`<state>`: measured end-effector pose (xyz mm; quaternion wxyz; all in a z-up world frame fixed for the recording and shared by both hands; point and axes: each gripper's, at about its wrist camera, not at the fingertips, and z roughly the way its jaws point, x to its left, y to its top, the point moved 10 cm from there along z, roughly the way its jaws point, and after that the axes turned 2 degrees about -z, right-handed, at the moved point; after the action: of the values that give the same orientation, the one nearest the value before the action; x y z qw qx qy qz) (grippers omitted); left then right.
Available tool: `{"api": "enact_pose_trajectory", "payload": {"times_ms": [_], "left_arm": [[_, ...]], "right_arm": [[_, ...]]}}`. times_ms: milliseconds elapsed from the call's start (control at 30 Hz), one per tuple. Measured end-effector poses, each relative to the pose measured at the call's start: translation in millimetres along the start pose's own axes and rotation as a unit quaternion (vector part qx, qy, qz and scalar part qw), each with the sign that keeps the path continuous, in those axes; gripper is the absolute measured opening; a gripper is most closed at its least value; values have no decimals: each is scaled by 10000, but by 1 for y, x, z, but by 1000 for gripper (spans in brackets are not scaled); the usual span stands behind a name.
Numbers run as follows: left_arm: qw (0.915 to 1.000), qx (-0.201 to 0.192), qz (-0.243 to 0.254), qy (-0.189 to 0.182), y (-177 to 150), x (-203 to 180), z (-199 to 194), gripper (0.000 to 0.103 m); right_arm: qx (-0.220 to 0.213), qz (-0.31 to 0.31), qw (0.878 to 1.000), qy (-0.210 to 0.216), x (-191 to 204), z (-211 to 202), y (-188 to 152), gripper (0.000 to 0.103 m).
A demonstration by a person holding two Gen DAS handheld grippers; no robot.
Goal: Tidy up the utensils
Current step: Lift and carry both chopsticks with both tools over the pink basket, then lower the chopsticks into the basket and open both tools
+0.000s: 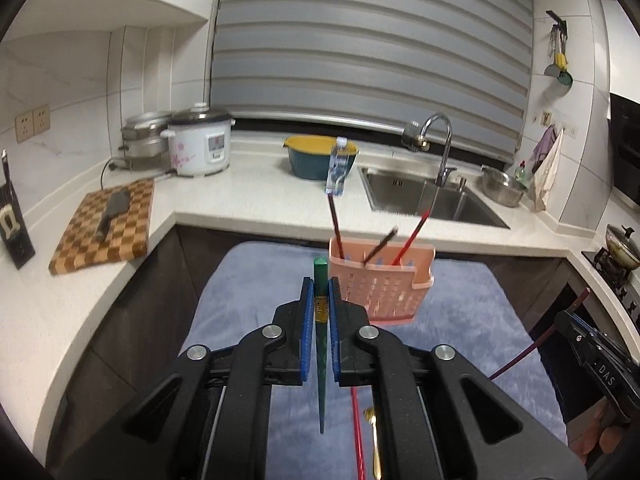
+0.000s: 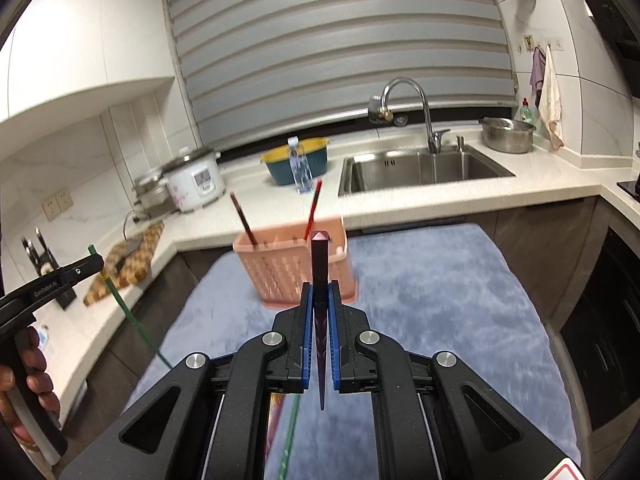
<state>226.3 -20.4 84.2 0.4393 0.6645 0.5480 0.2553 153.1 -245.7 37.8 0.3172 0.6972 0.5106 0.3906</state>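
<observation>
Right now my left hand-held gripper (image 1: 321, 300) is pinching a green chopstick (image 1: 321, 280), its blue pads (image 1: 307, 312) pressed against the stick's sides; the thick end points up and forward, the thin tip hangs below the jaws. My right hand-held gripper (image 2: 321, 300) is clamped the same way on a dark purple chopstick (image 2: 320, 264), whose squared end rises in front of the basket. In the left wrist view that purple stick (image 1: 532, 344) also shows at the right edge, slanting out of the other tool; in the right wrist view the green one (image 2: 132, 320) slants down from the left tool, which a hand (image 2: 28, 376) holds at the frame's left edge.

Just beyond both grippers stands the pink slotted basket (image 1: 384, 292), resting on a blue-grey fleecy cloth (image 1: 472, 304). Three chopsticks already lean inside it: a dark red one (image 1: 335, 224) on the left, a brown one (image 1: 380, 246) in the middle, a bright red one (image 1: 414, 236) on the right. On the cloth below my left tool lie a red chopstick (image 1: 357, 432) and a gold utensil (image 1: 374, 444), close beside each other.

Further out, the white worktop (image 1: 256, 184) carries a checkered cutting board (image 1: 104, 228) with a knife on it, a rice cooker (image 1: 200, 140), a yellow-and-teal bowl (image 1: 308, 160), a water bottle (image 1: 337, 168) and a steel sink (image 1: 420, 196).
</observation>
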Motion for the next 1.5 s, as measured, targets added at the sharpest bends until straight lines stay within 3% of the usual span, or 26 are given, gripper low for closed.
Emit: {"api": "enact_pose_trajectory", "payload": {"times_ms": [367, 600, 800, 1200, 1267, 1300, 1333, 1367, 1500], "left_arm": [[9956, -918, -10, -165, 118, -24, 22, 7], [9938, -1076, -122, -252, 156, -25, 62, 7], [9950, -939, -181, -280, 154, -26, 102, 7], [9987, -280, -323, -290, 98, -14, 164, 7], [9987, -244, -351, -289, 95, -13, 166, 8], [9988, -226, -361, -228, 92, -11, 167, 16], [9989, -215, -365, -203, 91, -10, 168, 33], [9989, -228, -375, -159, 90, -9, 167, 41], [9992, -276, -295, -8, 87, -7, 161, 45]], "right_arm": [[-767, 259, 9962, 327, 16, 36, 112, 7], [-961, 303, 9944, 332, 26, 81, 152, 7], [-700, 336, 9964, 340, 26, 123, 144, 7], [7, 215, 9996, 168, 16, 178, 93, 7], [2, 221, 9997, 130, 13, 180, 91, 13], [-15, 213, 9997, 80, 12, 179, 91, 15], [-40, 214, 9997, 57, 12, 179, 92, 21], [-71, 227, 9997, 29, 11, 178, 92, 28], [-113, 261, 9996, 23, 9, 171, 93, 29]]}}
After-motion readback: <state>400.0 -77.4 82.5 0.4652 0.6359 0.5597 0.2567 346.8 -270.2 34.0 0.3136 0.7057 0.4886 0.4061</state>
